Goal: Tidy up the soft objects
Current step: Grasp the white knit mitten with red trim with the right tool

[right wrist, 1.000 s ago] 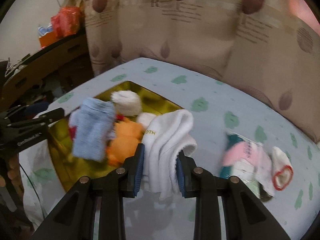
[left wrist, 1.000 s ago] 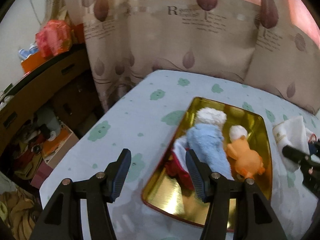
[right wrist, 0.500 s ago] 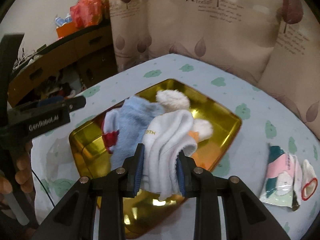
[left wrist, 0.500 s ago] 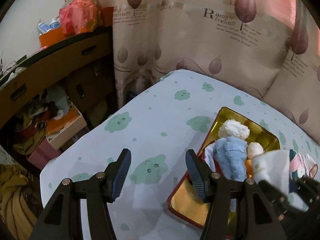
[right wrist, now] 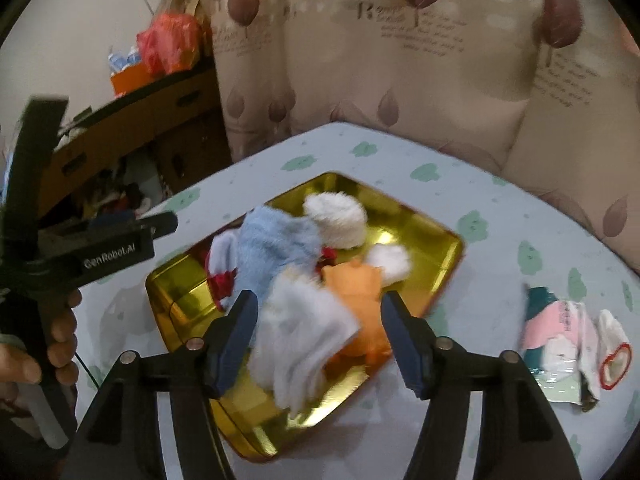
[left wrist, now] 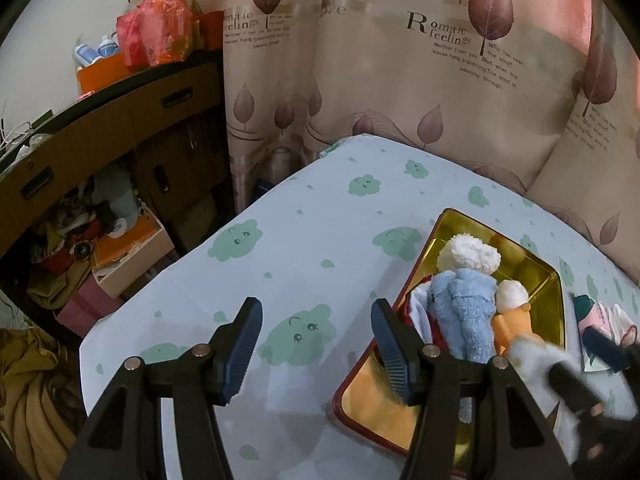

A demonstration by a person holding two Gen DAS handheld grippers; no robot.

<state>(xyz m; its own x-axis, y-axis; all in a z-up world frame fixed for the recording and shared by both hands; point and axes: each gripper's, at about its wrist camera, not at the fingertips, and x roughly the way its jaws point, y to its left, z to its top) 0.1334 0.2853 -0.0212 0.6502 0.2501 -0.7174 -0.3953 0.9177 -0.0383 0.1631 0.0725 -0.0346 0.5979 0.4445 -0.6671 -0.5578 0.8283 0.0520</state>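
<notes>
Right wrist view: right gripper (right wrist: 318, 334) is seen with fingers (right wrist: 236, 336) spread wide, nothing pinched. A white sock (right wrist: 302, 338), blurred, is seen between the fingers but apart from both, lying over the near part of the gold tray (right wrist: 430, 230). Whether it rests fully on the pile cannot be told because of blur. Inside the tray a light blue fuzzy sock (right wrist: 276, 246), a white fluffy item (right wrist: 336, 220), an orange soft item (right wrist: 360, 300) and a red-and-white piece (right wrist: 220, 268) are packed together, touching. The tray is set on a table (right wrist: 500, 216) covered with a pale cloth printed with green clouds. Well right of the tray, a packaged pair of pink and teal socks (right wrist: 560, 332) and a small white sock with a red cuff (right wrist: 614, 354) are laid on the cloth.

Left wrist view: left gripper (left wrist: 316, 344) is held over bare cloth just left of the tray (left wrist: 472, 224), fingers (left wrist: 242, 344) spread, nothing between them. The blue sock (left wrist: 464, 312), white fluffy item (left wrist: 468, 254) and orange item (left wrist: 512, 322) are seen in the tray. The white sock (left wrist: 532, 354) is seen at the tray's near right edge, beside the right gripper (left wrist: 592, 372). A leaf-print curtain (left wrist: 400, 80) is hung behind the table.
</notes>
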